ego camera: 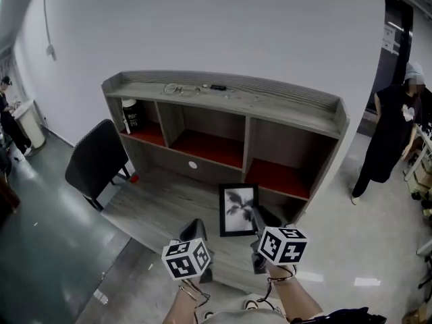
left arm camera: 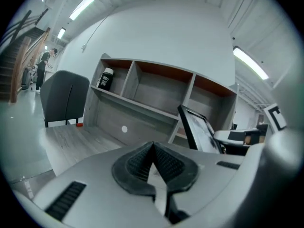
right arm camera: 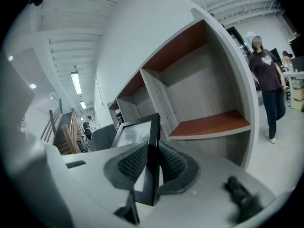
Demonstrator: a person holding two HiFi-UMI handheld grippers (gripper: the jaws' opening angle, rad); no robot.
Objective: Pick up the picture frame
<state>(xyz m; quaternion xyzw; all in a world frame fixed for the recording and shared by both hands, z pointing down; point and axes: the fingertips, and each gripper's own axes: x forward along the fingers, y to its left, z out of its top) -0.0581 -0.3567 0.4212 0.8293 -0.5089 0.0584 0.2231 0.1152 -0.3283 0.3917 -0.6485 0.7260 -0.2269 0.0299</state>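
Note:
The picture frame (ego camera: 237, 210) is black with a grey palm-tree print and hangs upright above the grey desk (ego camera: 158, 204). My right gripper (ego camera: 257, 217) is shut on its right edge. In the right gripper view the ribbed pads (right arm camera: 134, 162) press both sides of the frame's black edge (right arm camera: 153, 141). My left gripper (ego camera: 196, 229) is to the left of the frame and apart from it. Its jaws (left arm camera: 153, 152) are shut tip to tip with nothing between them. From the left gripper view the frame (left arm camera: 198, 129) shows edge-on at the right.
The desk carries a hutch (ego camera: 236, 123) with red-floored compartments; a black bottle (ego camera: 131, 115) stands in the left one and small items (ego camera: 196, 88) lie on top. A black chair (ego camera: 96, 162) is at the left. A person (ego camera: 390, 137) stands at the right.

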